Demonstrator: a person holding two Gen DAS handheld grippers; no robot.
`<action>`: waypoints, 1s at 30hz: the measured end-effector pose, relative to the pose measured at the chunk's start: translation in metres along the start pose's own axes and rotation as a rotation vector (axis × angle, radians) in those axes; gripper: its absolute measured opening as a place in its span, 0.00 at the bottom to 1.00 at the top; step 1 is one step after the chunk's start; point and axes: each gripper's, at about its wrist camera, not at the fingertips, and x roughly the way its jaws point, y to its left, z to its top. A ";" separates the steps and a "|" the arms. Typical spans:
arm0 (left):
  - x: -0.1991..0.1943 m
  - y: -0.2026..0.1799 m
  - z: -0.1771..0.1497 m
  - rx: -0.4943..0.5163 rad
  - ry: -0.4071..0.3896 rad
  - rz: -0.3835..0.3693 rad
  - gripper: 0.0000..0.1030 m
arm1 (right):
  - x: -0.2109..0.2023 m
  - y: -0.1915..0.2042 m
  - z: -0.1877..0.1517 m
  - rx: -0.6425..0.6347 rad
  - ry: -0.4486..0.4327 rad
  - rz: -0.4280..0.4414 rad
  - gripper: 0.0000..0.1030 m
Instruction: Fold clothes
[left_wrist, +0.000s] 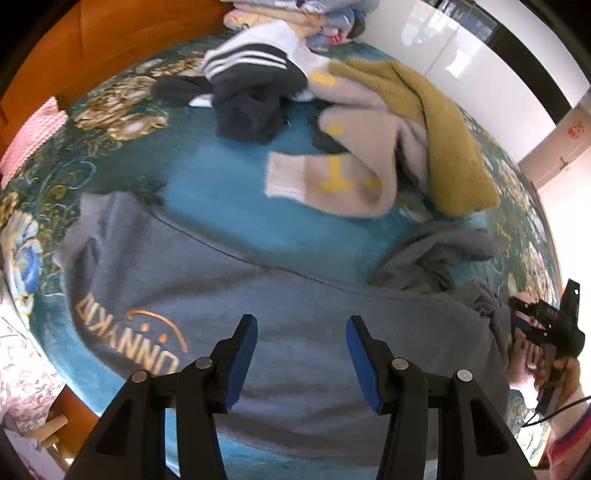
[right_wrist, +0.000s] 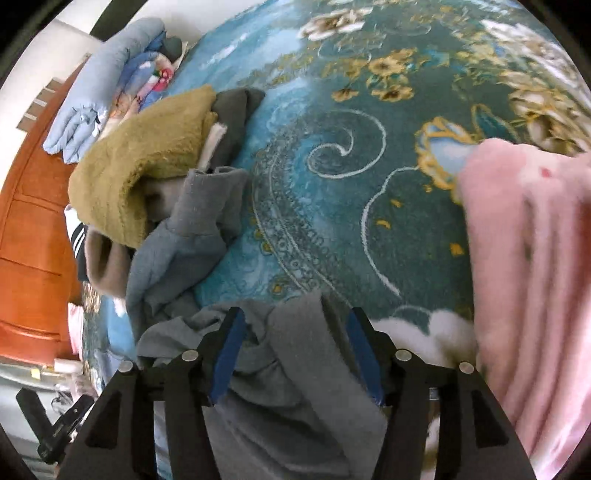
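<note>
A grey-blue sweatshirt (left_wrist: 280, 332) lies spread across the near part of a teal floral bedspread (left_wrist: 236, 192), its body mostly flat with a long seam running diagonally over the cloth. Orange lettering and a curved orange smile mark (left_wrist: 147, 336) sit on the side of the sweatshirt toward the pink pillow (left_wrist: 33, 136). On its other side, the fabric bunches into dark grey folds, and a rumpled sleeve (left_wrist: 439, 254) lies crumpled just beyond that edge.

The left gripper (left_wrist: 301, 354) hangs over the middle of the sweatshirt with its blue-padded jaws parted and nothing between them. The right gripper (right_wrist: 295, 350) stands over the bunched side of the sweatshirt (right_wrist: 295, 387); its jaws are also apart, a ridge of grey cloth rises between them, and the pads do not press on it. In the left wrist view, the right gripper (left_wrist: 546, 325) shows at the far edge of the garment, held by a hand (left_wrist: 554, 373).

Beyond the sweatshirt, farther up the bedspread, a beige garment with yellow marks (left_wrist: 343, 173) lies partly under an olive knitted piece (left_wrist: 443, 133). A black garment with white stripes (left_wrist: 251, 81) is heaped beside them. A pink fleece (right_wrist: 528, 277) covers the bedspread on the right gripper's outer side.
</note>
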 end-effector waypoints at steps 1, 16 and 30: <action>0.003 -0.004 0.000 0.005 0.009 -0.001 0.52 | 0.005 -0.003 0.002 0.007 0.023 0.008 0.57; 0.025 -0.016 -0.002 0.011 0.070 0.003 0.52 | 0.014 -0.007 -0.007 0.087 0.111 0.373 0.57; 0.064 -0.180 0.057 0.549 0.001 -0.005 0.58 | -0.026 0.020 -0.040 0.104 0.005 0.397 0.04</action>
